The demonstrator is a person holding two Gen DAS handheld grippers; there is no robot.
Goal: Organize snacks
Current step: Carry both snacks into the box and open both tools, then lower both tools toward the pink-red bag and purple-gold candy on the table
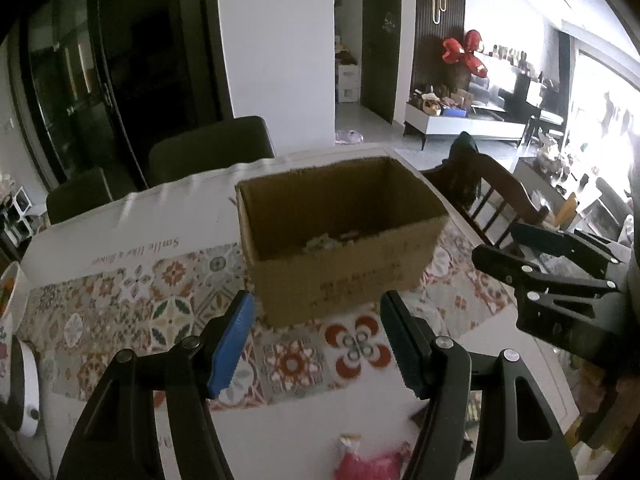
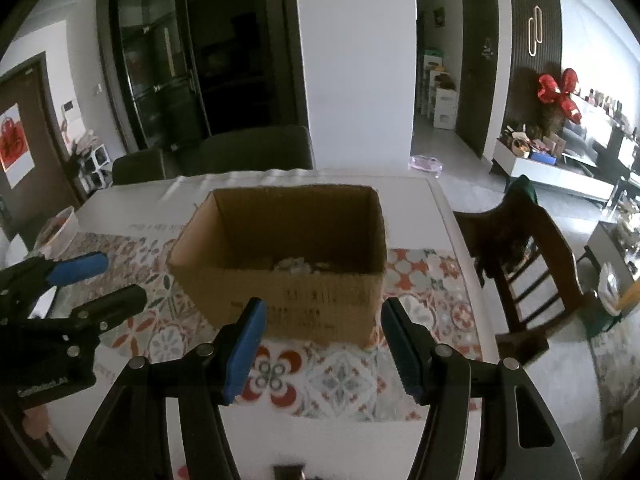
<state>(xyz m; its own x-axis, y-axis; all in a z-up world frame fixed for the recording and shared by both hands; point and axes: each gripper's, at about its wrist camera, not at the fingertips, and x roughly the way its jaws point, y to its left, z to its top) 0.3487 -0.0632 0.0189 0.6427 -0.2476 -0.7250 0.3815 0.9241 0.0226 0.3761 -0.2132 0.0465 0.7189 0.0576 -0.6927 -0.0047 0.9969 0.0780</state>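
An open cardboard box [image 1: 348,276] [image 2: 288,292] stands on the patterned table runner [image 1: 120,312], just ahead of both grippers. A few pale snack packets [image 1: 324,242] [image 2: 296,266] lie on its bottom. My left gripper [image 1: 317,300] [image 2: 123,276] hovers before the box's near left corner, open, with nothing between its blue pads. To its right my right gripper [image 2: 323,304] [image 1: 494,242] is open and empty too, facing the box's front wall. A pink snack packet [image 1: 368,460] lies on the table below the left gripper.
A wooden chair [image 1: 492,188] [image 2: 532,248] stands off the table's right edge. Dark padded chairs [image 1: 208,152] [image 2: 256,148] line the far side. A white round appliance [image 1: 20,392] and a bowl [image 2: 60,224] sit at the table's left end.
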